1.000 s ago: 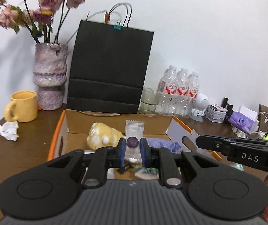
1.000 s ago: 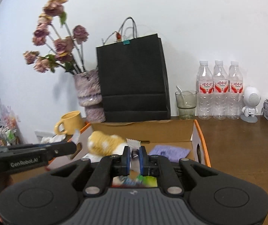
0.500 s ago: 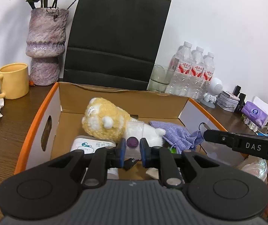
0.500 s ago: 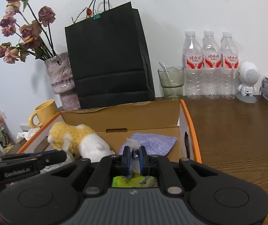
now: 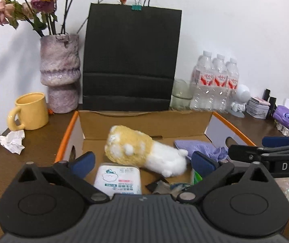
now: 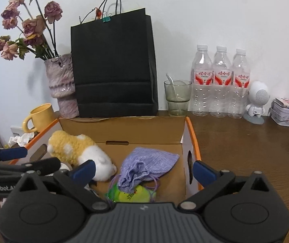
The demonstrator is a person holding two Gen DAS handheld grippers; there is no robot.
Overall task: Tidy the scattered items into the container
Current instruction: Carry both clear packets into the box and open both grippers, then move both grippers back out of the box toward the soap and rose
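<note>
An open cardboard box (image 5: 144, 121) with orange edges (image 6: 193, 137) holds a yellow and white plush toy (image 5: 142, 151) (image 6: 79, 151), a purple knit pouch (image 5: 201, 147) (image 6: 146, 166), a white tissue pack (image 5: 118, 179) and a green packet (image 6: 132, 195). My left gripper (image 5: 142, 163) is open and empty over the box's near side. My right gripper (image 6: 142, 170) is open and empty over the box, beside the left one. The small sachet with a purple sweet is not clearly visible.
A black paper bag (image 5: 130, 60) stands behind the box. A vase of dried roses (image 5: 60, 73), a yellow mug (image 5: 30, 111) and crumpled paper (image 5: 6, 141) are at the left. A glass (image 6: 176, 97), water bottles (image 6: 221, 81), a white figurine (image 6: 255, 103) and tins (image 6: 285, 115) are at the right.
Both grippers were shut, the left on a clear sachet with a purple sweet, the right on something small. Both have opened over the box and hold nothing now.
</note>
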